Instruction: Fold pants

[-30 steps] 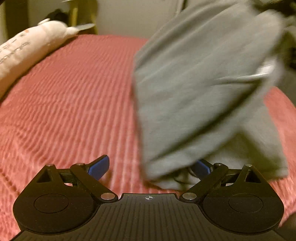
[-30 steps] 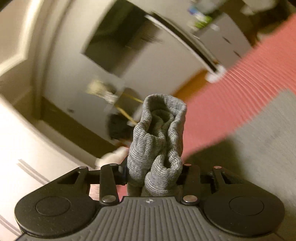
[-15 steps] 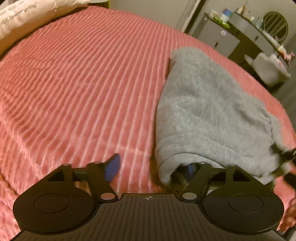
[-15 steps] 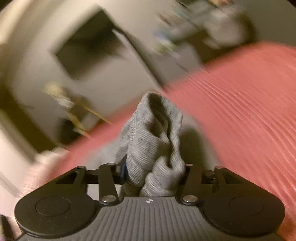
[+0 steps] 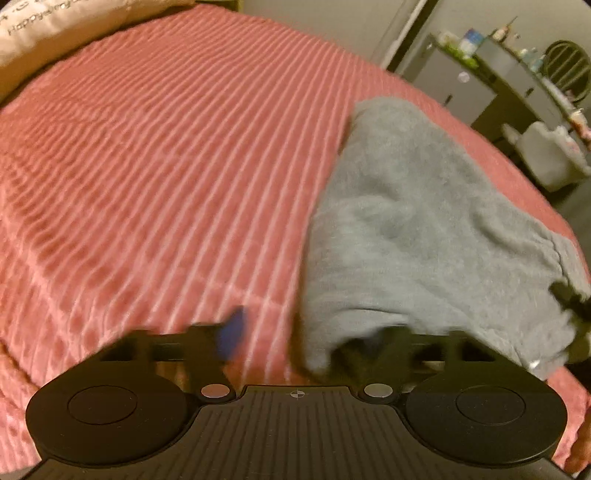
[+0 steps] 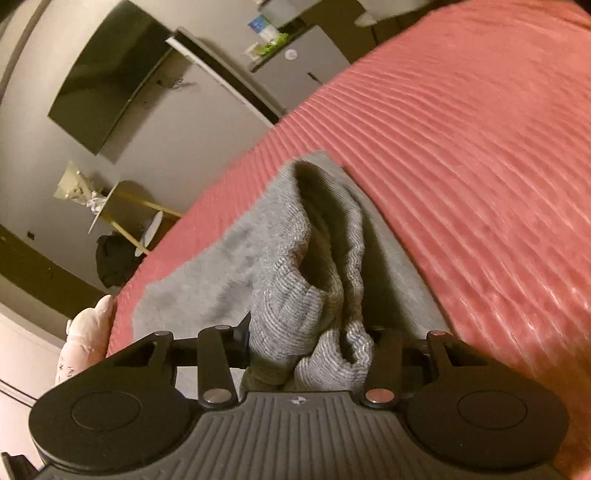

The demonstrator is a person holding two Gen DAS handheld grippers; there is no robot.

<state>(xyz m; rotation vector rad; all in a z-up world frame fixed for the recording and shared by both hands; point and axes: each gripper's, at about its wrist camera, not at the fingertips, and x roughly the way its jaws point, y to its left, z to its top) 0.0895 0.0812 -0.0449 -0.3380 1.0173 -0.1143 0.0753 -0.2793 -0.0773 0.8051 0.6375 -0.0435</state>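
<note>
Grey pants (image 5: 413,229) lie in a folded heap on the red ribbed bedspread (image 5: 155,158), toward the bed's edge nearest the dresser (image 5: 491,81). The left gripper (image 5: 306,332) has just been closing: its blue-padded finger (image 5: 232,332) is bare over the bedspread, the other tucked under the near fold, not yet pinching. The right gripper (image 6: 310,343) has been closing too, and is clamped on a bunched ribbed cuff (image 6: 306,291). A pillow (image 5: 55,33) sits at the far corner.
</note>
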